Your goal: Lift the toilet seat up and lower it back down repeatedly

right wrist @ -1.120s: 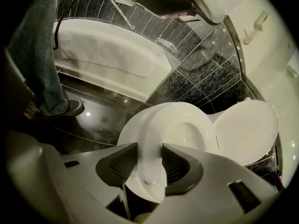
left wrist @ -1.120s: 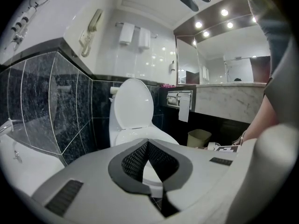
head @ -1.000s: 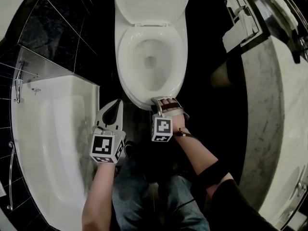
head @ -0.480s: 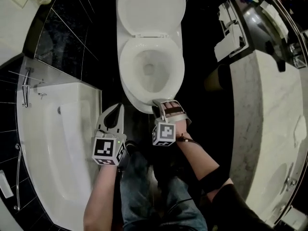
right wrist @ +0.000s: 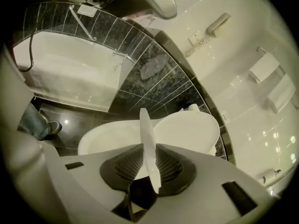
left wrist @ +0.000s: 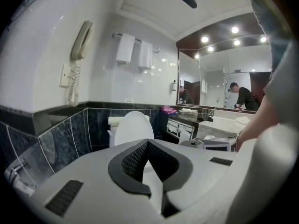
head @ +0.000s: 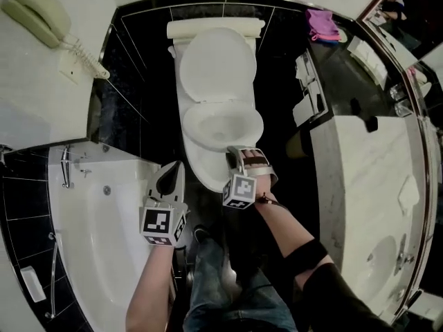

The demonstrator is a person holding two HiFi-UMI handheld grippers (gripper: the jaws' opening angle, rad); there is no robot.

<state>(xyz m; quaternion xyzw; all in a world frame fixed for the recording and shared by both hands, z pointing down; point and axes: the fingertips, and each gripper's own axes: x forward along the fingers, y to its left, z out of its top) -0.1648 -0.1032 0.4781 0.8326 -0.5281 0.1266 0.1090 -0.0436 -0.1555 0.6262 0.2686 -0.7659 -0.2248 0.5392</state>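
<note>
A white toilet stands against the black tiled wall with its lid (head: 217, 64) up. My right gripper (head: 235, 154) is at the front edge of the toilet seat (head: 190, 131). In the right gripper view the seat (right wrist: 145, 139) runs edge-on between the dark pads, with the bowl (right wrist: 105, 136) on one side and the lid (right wrist: 187, 127) on the other. The jaws are closing and the pads lie against the seat's edge. My left gripper (head: 176, 168) hangs beside the bowl's front left, shut, with nothing in it (left wrist: 147, 143).
A white bathtub (head: 90, 241) fills the left side. A marble vanity counter (head: 367, 178) curves along the right, with a white box (head: 308, 95) and a pink cloth (head: 322, 23) near it. A wall phone (head: 34, 16) hangs at upper left. The person's legs are below the grippers.
The head view has pulled back, so the toilet looks smaller and more of the room shows. Both grippers stay at the toilet's front, the right one at the seat's edge.
</note>
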